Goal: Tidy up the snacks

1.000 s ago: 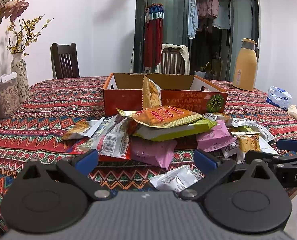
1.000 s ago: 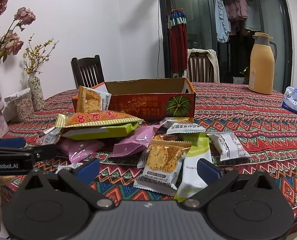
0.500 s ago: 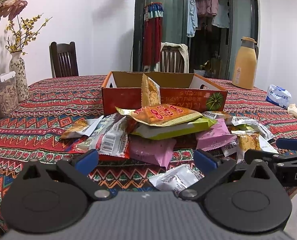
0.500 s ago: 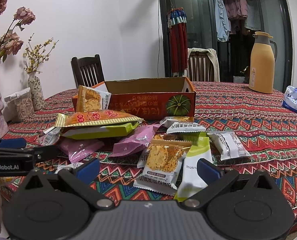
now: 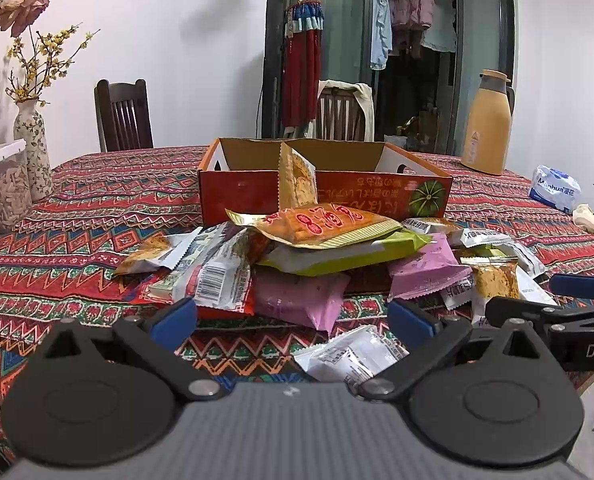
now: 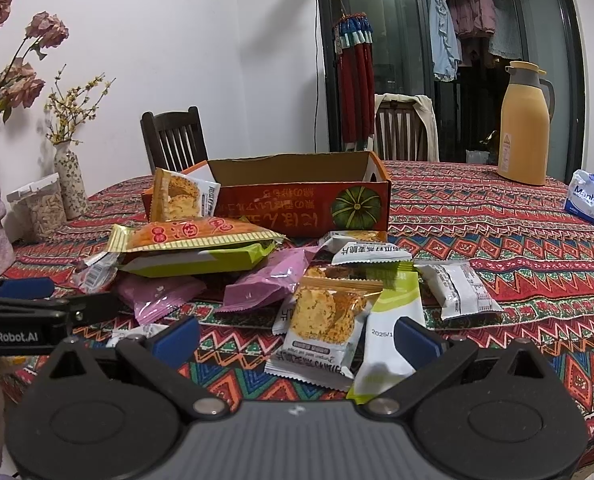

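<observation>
Start of sorting: snack packets (image 5: 317,256) heaped near open box (image 5: 325,184). Both grippers, left (image 5: 293,322) and right (image 6: 297,338), spread apart, empty. Next: close on a near packet.

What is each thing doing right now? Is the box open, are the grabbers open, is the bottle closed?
Left hand-held gripper: open, holding nothing.
Right hand-held gripper: open, holding nothing.
Orange cardboard box: open on top, upright, inside not visible.
Cracker packet: standing, leaning on the box front.
Snack pile: loose on the tablecloth, outside the box.
Yellow thermos: upright, lid on.
Tissue pack: lying on the table.
</observation>
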Available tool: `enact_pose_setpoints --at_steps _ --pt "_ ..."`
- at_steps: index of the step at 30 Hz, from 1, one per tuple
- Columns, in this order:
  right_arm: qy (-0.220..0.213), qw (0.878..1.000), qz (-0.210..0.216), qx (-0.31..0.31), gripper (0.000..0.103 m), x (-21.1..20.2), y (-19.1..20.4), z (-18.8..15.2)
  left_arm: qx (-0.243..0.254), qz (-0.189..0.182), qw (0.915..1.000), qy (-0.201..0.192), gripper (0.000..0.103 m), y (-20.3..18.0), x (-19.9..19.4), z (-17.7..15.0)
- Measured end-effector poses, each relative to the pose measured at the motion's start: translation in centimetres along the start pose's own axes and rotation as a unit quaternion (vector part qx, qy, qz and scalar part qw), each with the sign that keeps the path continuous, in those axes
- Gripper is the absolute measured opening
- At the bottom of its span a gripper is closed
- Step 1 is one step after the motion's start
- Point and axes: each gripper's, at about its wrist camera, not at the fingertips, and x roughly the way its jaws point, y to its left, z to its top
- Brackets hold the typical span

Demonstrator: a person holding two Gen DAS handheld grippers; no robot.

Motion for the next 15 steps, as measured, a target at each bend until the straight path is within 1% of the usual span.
enact_pose_setpoints --at_steps 15 --pt "0.002 1.000 0.000 0.001 0.103 0.15 -0.13 -0.05 0.000 -0.003 1.0000 0.002 0.103 -0.07 0.07 -0.13"
